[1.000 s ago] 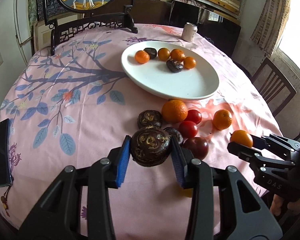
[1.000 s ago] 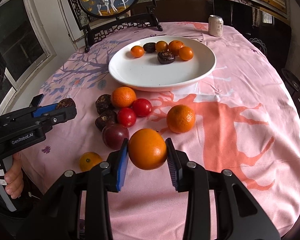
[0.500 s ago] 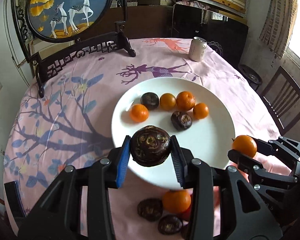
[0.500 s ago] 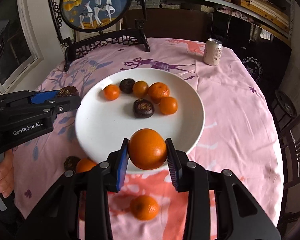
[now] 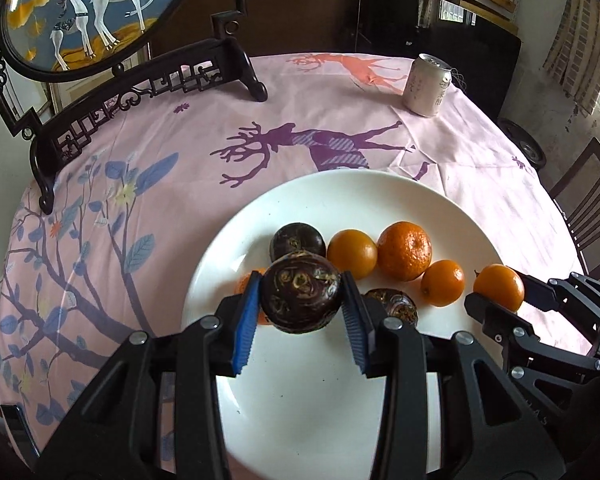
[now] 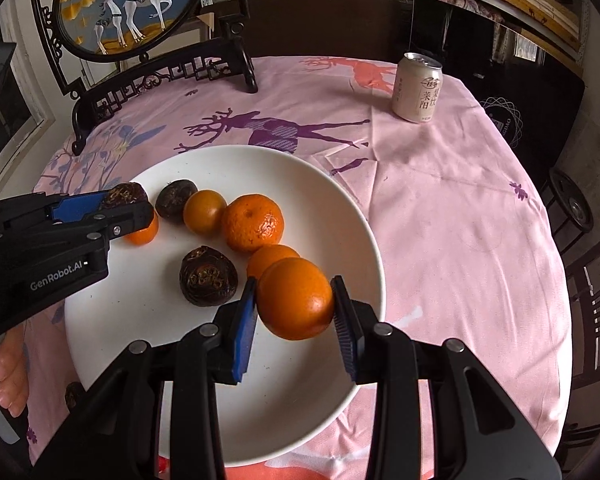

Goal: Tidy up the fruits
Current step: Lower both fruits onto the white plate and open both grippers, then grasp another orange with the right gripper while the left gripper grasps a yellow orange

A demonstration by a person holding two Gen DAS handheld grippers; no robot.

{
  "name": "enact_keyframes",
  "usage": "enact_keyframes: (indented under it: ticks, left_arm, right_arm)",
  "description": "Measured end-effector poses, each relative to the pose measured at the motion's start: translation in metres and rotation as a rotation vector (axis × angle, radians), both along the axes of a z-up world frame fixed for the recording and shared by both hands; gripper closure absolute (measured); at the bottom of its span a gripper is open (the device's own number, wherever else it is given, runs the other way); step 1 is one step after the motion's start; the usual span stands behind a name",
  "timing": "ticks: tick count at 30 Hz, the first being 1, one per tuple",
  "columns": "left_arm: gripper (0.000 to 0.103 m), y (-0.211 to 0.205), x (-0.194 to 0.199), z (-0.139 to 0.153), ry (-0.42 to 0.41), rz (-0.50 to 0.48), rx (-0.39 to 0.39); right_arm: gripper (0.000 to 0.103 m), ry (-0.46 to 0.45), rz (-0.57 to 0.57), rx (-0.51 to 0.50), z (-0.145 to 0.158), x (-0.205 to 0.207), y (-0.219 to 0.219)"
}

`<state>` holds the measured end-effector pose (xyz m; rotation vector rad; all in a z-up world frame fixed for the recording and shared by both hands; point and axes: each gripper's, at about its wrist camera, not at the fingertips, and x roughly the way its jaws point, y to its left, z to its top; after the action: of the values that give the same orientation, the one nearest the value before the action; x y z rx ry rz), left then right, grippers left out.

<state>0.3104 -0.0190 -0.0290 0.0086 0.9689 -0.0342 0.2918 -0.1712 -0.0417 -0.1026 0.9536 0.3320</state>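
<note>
My left gripper (image 5: 300,300) is shut on a dark brown, wrinkled round fruit (image 5: 300,296), held above the left part of the white plate (image 5: 320,420). My right gripper (image 6: 294,306) is shut on an orange (image 6: 296,298) over the plate's (image 6: 300,400) right side. Lying on the plate are two dark fruits (image 6: 208,276) (image 6: 176,200) and several oranges, the largest (image 6: 252,222) in the middle. In the left wrist view the right gripper (image 5: 500,286) shows at the right with its orange. In the right wrist view the left gripper (image 6: 124,200) shows at the left.
A drink can (image 6: 418,88) stands on the pink patterned tablecloth (image 6: 460,220) beyond the plate. A dark carved stand with a round deer picture (image 5: 88,12) is at the far left. Wooden chairs (image 5: 588,208) are at the right. A hand (image 6: 8,376) holds the left gripper.
Both grippers have carried their fruits forward from the loose fruit pile at the table's near side to over the plate. The fruits on the plate now lie right under the fingers.
</note>
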Motion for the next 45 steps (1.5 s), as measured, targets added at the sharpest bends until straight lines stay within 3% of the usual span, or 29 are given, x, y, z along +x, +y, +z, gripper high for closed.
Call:
enact_keyframes:
  ticks: [4,5,6,13,15,21,26,34,42,43,44,45]
  left_arm:
    - [0.058,0.002,0.005,0.001,-0.017,0.019,-0.002]
    - [0.043,0.002,0.004,0.003,-0.03,0.027,0.004]
    - [0.032,0.002,0.001,0.007,-0.046,0.03,0.008]
    - [0.02,0.017,-0.064,0.048,-0.135,0.024,-0.022]
    - [0.015,0.024,-0.098,0.053,-0.164,0.036,-0.017]
    - [0.014,0.042,-0.199,0.036,-0.21,0.069,-0.035]
    - [0.014,0.053,-0.242,0.017,-0.183,0.098,-0.048]
    - [0.014,0.072,-0.264,0.002,-0.136,0.139,-0.081]
    - [0.014,0.067,-0.279,-0.002,-0.123,0.108,-0.084]
    - [0.014,0.066,-0.28,-0.003,-0.118,0.103,-0.086]
    - [0.014,0.064,-0.281,-0.003,-0.114,0.098,-0.088]
    - [0.014,0.062,-0.282,-0.004,-0.109,0.088,-0.09]
  right_arm:
    - [0.062,-0.021,-0.009,-0.006,-0.003,0.003,0.002]
    - [0.049,-0.035,-0.014,-0.015,-0.002,0.004,0.002]
    - [0.046,-0.049,-0.02,-0.017,0.0,0.003,0.001]
    - [0.045,-0.089,0.016,0.005,0.032,-0.044,-0.005]
    - [0.037,-0.107,0.025,0.02,0.038,-0.074,-0.008]
    - [0.036,-0.077,-0.022,0.084,0.018,-0.159,-0.027]
    - [0.036,-0.011,-0.056,0.08,0.002,-0.188,-0.03]
    - [0.036,-0.037,-0.032,0.05,0.001,-0.201,-0.017]
    - [0.037,0.015,-0.027,-0.017,-0.039,-0.162,0.0]
    - [0.04,0.004,-0.027,-0.016,-0.042,-0.16,0.0]
    - [0.064,0.005,-0.026,-0.017,-0.045,-0.158,0.0]
    - [0.063,0.011,-0.024,-0.002,-0.046,-0.157,-0.001]
